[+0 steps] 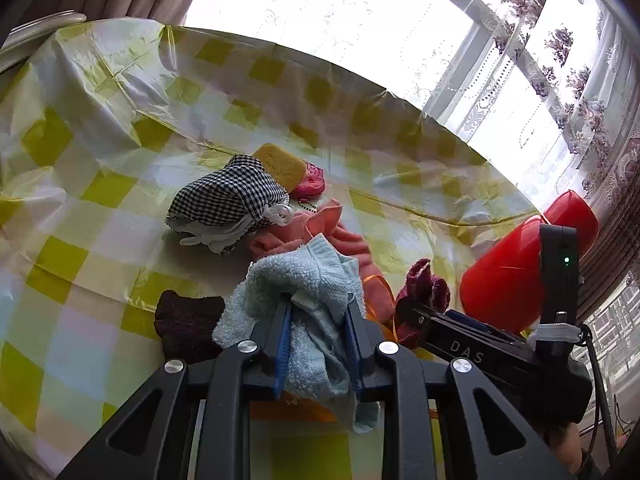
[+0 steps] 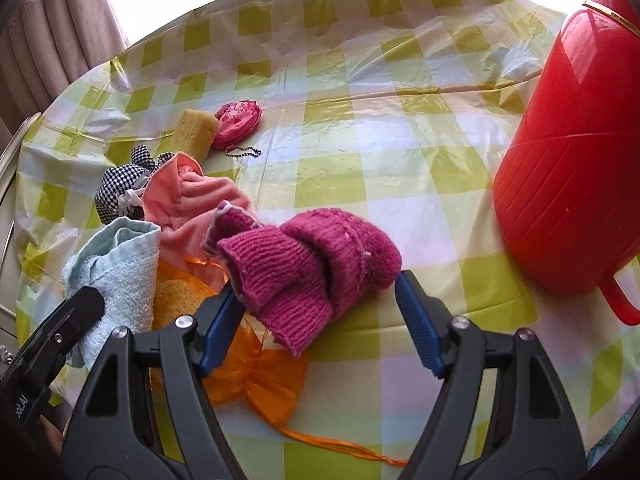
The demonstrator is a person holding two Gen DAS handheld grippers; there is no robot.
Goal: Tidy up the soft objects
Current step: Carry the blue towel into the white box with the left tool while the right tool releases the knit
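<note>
Gripping the light-blue towel (image 1: 304, 280), the left gripper (image 1: 318, 304) has its blue pads closed on a bunched fold, the rest of the cloth draping below the fingers; holding a fold rather than an edge likely keeps the limp terry from slipping. The right gripper (image 2: 320, 280) stands wide apart, one pad on each side of the magenta knit item (image 2: 312, 264), which lies on the checked tablecloth (image 2: 360, 140); the left pad is at its edge, the right pad just beside it, not yet pinching. Taking the knit item as reference: the pink cloth (image 2: 192, 196) lies just behind and left of it, the orange mesh bag (image 2: 256, 376) partly under its near-left side, the towel further left. Yellow sponge (image 2: 194, 132) and pink coin pouch (image 2: 238, 124) sit well behind it, touching each other; the houndstooth cloth (image 2: 116, 188) is left of the pink cloth. The red tub (image 2: 568, 184) stands to its right, well apart, probably the collection bin. Judgement: sorting is at an early stage, most items still loose.
</note>
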